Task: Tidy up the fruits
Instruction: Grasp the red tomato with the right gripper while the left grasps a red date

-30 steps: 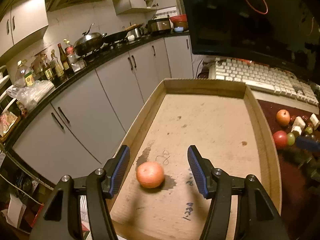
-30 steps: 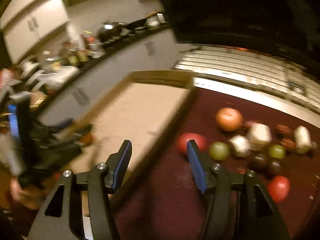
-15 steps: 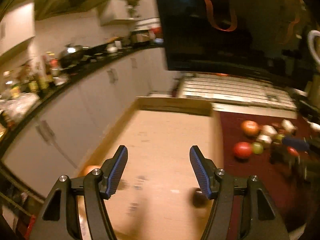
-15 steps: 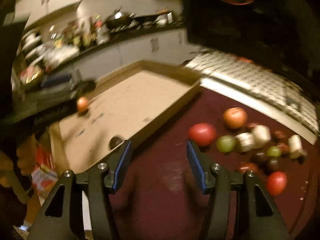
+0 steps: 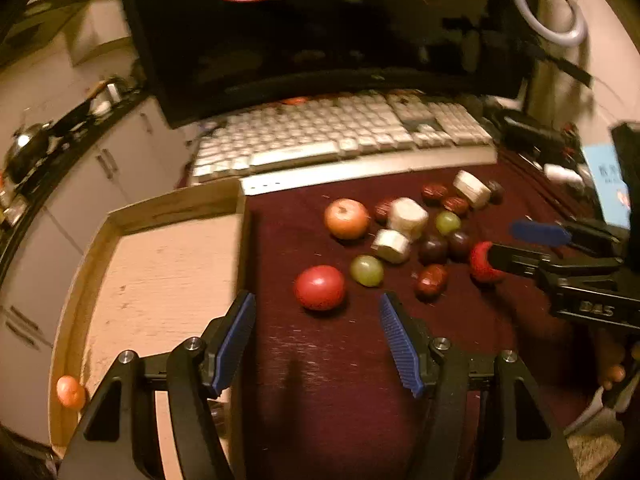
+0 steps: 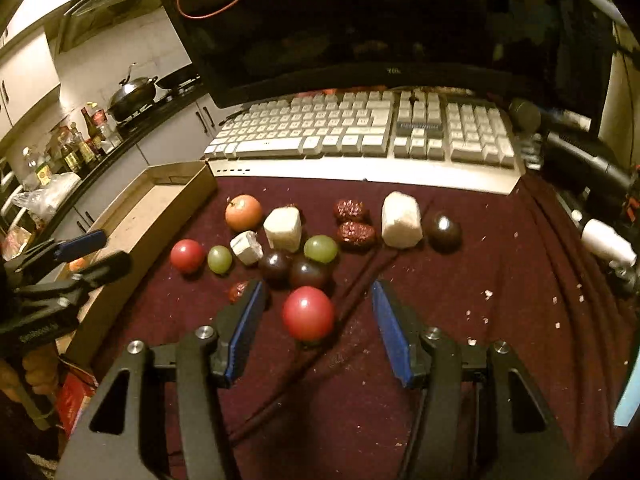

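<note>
your left gripper (image 5: pixel 318 346) has swung off the cardboard tray (image 5: pixel 240 208), leaving the orange (image 5: pixel 70 392) in its near corner. its fingers gape empty; your right gripper (image 6: pixel 318 330) straddles a red fruit (image 6: pixel 308 313) beside the tray, pads not touching.

1. Home kitchen doubling as a desk corner.
2. Kitchen signs: wok (image 6: pixel 132 94) on stove, sauce bottles (image 6: pixel 78 148) on a dark counter, pale cabinets (image 6: pixel 28 72).
3. Desk signs: keyboard (image 6: pixel 360 132) under a dark monitor (image 6: pixel 360 20).
</note>
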A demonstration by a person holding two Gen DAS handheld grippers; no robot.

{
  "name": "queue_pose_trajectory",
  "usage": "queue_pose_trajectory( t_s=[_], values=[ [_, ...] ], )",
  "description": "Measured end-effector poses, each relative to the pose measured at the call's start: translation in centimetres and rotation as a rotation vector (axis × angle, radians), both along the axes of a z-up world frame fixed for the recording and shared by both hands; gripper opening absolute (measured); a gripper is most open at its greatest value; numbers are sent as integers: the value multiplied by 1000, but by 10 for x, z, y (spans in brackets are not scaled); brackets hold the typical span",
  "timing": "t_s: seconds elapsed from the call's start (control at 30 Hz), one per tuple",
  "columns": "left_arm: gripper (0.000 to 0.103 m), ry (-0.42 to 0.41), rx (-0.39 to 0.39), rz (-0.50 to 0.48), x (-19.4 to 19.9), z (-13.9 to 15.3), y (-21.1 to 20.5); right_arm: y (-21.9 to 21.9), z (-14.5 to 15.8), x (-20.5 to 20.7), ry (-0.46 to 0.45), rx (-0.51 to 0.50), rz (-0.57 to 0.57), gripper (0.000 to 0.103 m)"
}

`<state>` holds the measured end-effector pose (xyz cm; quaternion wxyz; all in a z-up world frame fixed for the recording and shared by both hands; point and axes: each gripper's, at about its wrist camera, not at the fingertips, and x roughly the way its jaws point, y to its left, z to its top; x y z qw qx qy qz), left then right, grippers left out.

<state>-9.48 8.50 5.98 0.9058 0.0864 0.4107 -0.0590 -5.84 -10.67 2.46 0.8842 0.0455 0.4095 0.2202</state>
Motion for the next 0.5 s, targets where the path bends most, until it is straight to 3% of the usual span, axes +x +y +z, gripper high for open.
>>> queue_pose_trajectory(
  t_s=[0.13, 0.3, 0.5],
  values=[
    [64, 24, -16, -64, -2, -4, -15, 9, -5, 5, 18, -37, 35, 57],
    [64, 85, -34, -114, 7, -15, -29, 21, -17, 11, 61, -69, 88, 34],
    [60, 125, -54, -167, 19, -21, -49, 14, -23, 15, 62, -41, 94, 32]
  ],
)
